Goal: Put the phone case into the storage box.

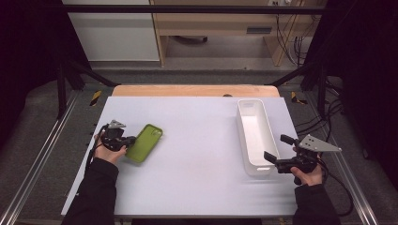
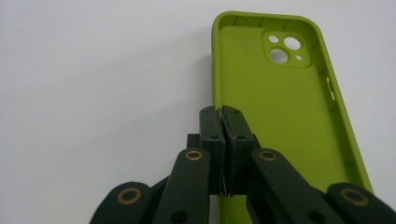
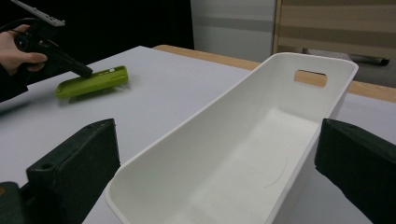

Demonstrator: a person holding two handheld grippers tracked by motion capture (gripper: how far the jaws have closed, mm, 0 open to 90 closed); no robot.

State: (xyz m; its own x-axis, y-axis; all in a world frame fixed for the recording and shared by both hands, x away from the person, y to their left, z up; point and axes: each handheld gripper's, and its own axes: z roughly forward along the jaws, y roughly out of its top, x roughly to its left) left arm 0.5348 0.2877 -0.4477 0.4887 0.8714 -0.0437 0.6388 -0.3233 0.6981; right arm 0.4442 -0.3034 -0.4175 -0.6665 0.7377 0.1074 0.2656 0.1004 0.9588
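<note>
Left gripper [image 2: 222,112] clamped on the green phone case's [image 1: 144,142] side wall, worktop's [image 1: 197,140] 9 o'clock. Right gripper [image 1: 274,149] apart around white bin [image 1: 256,136], 3 o'clock. Next: lift case, carry into bin.

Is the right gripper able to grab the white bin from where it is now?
Probably yes. The right gripper is open, with one jaw on each side of the near end of the white bin. Nothing sits between the jaws and the bin's walls.
</note>
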